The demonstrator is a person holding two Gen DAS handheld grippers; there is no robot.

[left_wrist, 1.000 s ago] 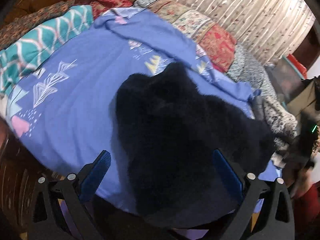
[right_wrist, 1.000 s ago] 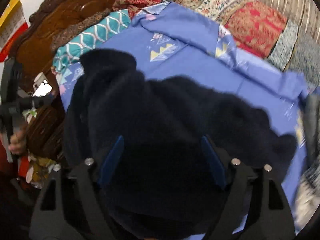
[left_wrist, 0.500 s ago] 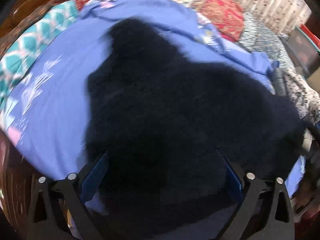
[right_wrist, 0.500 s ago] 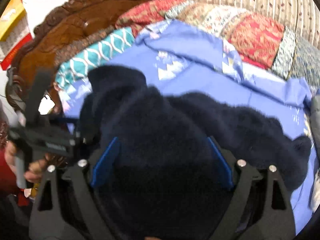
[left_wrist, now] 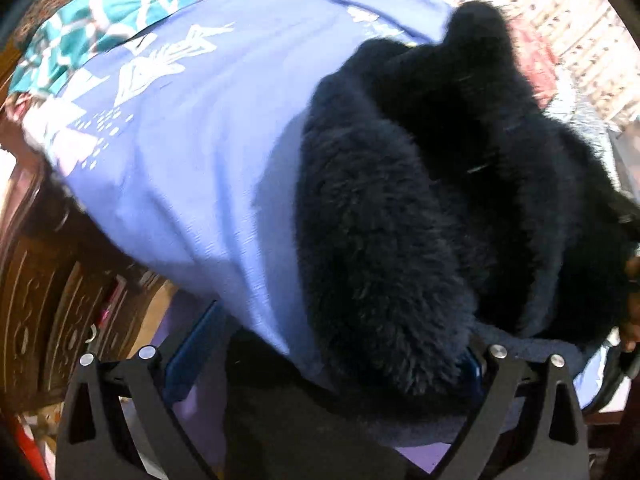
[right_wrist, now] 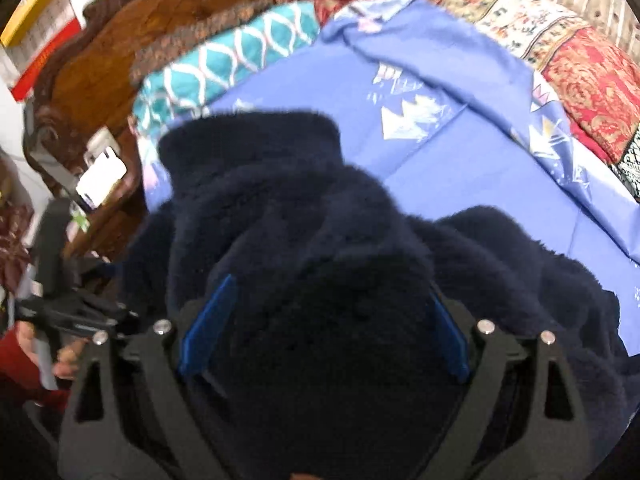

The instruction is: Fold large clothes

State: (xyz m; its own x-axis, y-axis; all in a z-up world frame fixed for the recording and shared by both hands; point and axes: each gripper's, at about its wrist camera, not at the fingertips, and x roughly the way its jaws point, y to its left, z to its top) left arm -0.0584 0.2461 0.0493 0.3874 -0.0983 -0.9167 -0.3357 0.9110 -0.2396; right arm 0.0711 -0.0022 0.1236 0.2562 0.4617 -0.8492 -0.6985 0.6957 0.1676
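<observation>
Shifted rightward, fleece garment [left_wrist: 400, 208] overlaps wide-open left gripper [left_wrist: 324, 356].

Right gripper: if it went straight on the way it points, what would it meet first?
Most likely the dark fleece garment. It already fills the space between the right gripper fingers, with the blue bedsheet beyond it. Depth is unclear.

garment [right_wrist: 304, 208] on bedsheet [right_wrist: 460, 160], apparently bunched

My left tool [left_wrist: 320, 352] sits at the bottom of its frame, fingers spread wide. My right tool [right_wrist: 324, 332] is likewise wide apart, low in its frame.
</observation>
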